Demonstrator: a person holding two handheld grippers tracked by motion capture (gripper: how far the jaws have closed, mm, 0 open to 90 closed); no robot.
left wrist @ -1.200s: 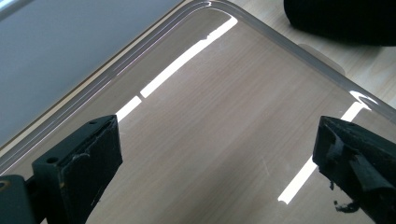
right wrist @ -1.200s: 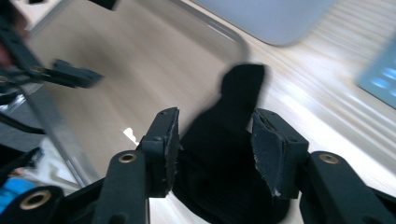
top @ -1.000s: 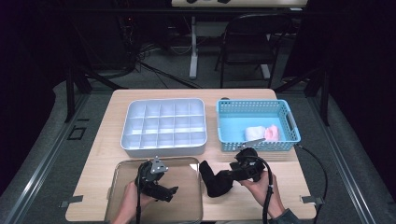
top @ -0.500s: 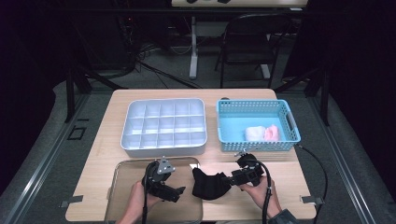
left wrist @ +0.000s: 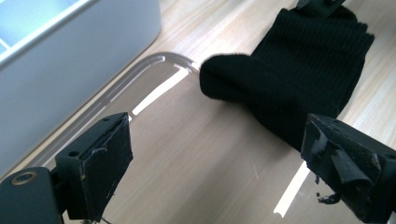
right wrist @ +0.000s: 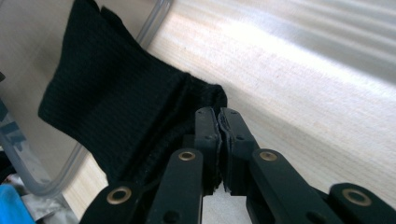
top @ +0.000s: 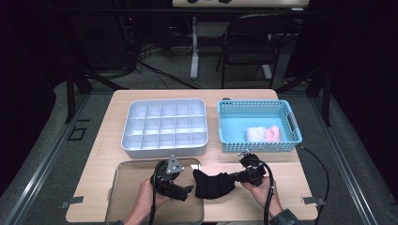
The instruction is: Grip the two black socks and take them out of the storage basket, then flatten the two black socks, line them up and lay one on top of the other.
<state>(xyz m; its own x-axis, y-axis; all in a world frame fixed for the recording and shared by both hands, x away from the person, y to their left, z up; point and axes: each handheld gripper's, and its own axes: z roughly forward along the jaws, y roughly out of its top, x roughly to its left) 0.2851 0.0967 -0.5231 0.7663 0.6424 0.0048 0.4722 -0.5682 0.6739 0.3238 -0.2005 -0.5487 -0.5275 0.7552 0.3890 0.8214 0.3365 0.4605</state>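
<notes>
The black sock [top: 213,184] lies at the near edge of the table [top: 117,105], one end draped over the right rim of the clear tray [top: 123,197], the ribbed cuff end on bare wood. Your right gripper [right wrist: 218,122] has just been closing, and its jaws now meet at the cuff edge with the fabric bunched against them; it looks like a pinch on the sock, though you can't see how much cloth sits between the pads. Your left gripper [left wrist: 215,161] has its 2 jaws spread wide over the tray, the sock's rounded end ahead of them and untouched.

You seem to be midway through handling the sock with both hands, likely to fold or roll it. Next, bring the left gripper forward onto the free end and close there, keeping the right pinch firm. Beyond stand the white divided organizer [top: 165,126] and the blue basket [top: 259,126], which holds 2 pale bundles [top: 265,133].
</notes>
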